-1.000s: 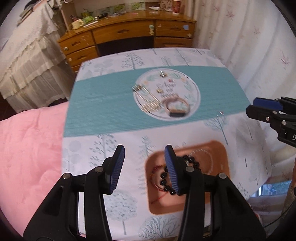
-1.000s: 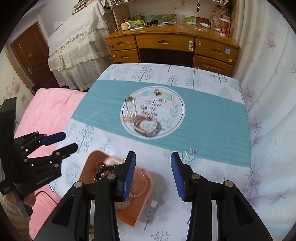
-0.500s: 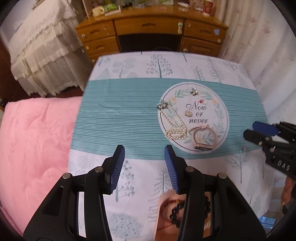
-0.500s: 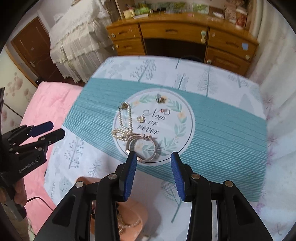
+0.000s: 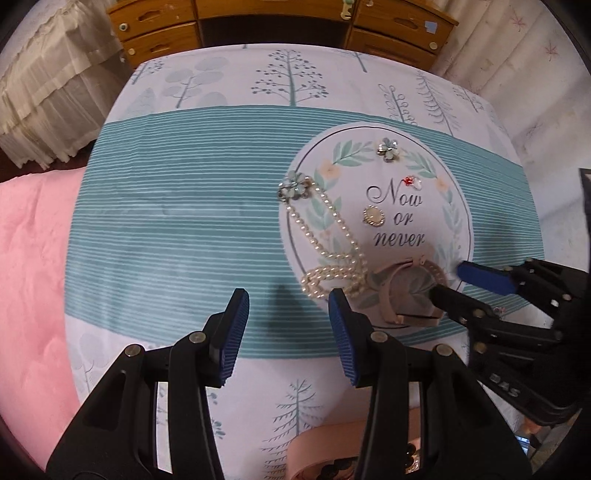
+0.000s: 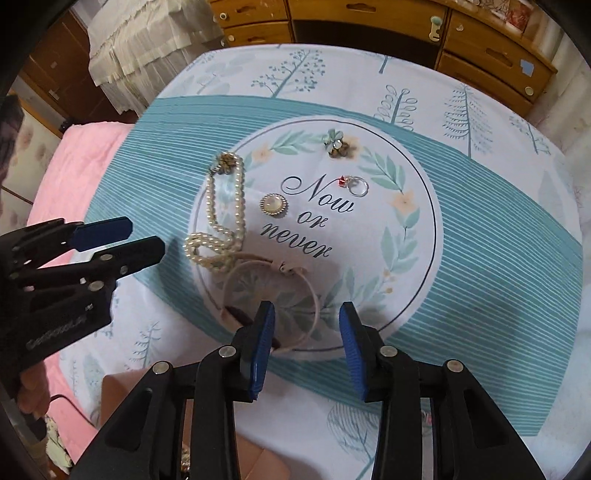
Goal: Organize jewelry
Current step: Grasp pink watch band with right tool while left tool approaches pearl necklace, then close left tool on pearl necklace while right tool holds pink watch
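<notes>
On the round "Now or never" print lie a pearl necklace (image 5: 328, 243) (image 6: 221, 218), a pink band bracelet (image 5: 406, 291) (image 6: 295, 273), a round pearl brooch (image 5: 373, 215) (image 6: 272, 204), a flower earring (image 5: 388, 148) (image 6: 336, 143) and a ring with a red stone (image 5: 413, 181) (image 6: 356, 185). My right gripper (image 6: 306, 314) (image 5: 448, 282) hangs low over the bracelet; its jaws are closing with the bracelet's near-right rim between them, and no pad is seen pressing on it. My left gripper (image 5: 287, 306) (image 6: 144, 236) is open and empty over the teal stripe, left of the necklace.
A pink tray (image 5: 325, 446) (image 6: 122, 398) holding dark beads sits at the table's near edge, mostly hidden by the grippers. Beyond the table's far edge stands a wooden desk (image 5: 280, 22) with drawers. Pink bedding (image 5: 33, 277) lies left, a curtain (image 5: 535, 55) hangs right.
Both grippers came forward and down from above the pink tray to the round print. The right one now straddles the bracelet's rim, and its jaws stand narrower.
</notes>
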`<state>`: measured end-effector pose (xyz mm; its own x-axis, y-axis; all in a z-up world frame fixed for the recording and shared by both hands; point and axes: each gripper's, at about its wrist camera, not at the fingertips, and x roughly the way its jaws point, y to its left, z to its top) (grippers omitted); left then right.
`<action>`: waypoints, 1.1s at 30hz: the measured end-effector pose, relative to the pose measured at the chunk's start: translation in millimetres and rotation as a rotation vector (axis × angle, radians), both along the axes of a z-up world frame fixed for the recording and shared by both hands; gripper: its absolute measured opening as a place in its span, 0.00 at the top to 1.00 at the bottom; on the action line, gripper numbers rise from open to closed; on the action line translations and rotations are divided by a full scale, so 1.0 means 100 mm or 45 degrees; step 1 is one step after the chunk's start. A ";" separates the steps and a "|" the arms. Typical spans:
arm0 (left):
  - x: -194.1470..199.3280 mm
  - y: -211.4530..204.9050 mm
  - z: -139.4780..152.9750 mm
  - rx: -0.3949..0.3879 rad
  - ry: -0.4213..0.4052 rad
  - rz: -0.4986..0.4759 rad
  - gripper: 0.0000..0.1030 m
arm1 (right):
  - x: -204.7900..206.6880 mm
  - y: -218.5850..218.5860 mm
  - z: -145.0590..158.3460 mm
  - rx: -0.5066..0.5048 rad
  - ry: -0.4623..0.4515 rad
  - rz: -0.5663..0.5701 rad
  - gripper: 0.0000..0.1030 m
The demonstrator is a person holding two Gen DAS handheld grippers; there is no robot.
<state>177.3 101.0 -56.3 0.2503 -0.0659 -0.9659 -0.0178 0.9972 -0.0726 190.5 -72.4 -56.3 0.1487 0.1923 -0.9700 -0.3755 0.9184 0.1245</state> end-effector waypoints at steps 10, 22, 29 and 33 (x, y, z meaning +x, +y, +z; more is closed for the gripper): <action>0.07 -0.17 -0.05 -0.017 0.010 -0.081 0.60 | 0.02 -0.03 -0.20 -0.035 -0.025 -0.034 0.96; 0.04 -0.61 -0.19 0.093 0.037 -0.349 0.60 | 0.00 -0.60 -0.19 0.053 -0.002 -0.174 0.96; 0.11 -0.74 -0.32 0.185 0.074 -0.400 0.61 | 0.03 -0.65 -0.21 0.080 0.001 -0.183 0.96; 0.12 -0.76 -0.33 0.234 0.088 -0.430 0.69 | 0.02 -0.69 -0.20 0.108 0.003 -0.186 0.96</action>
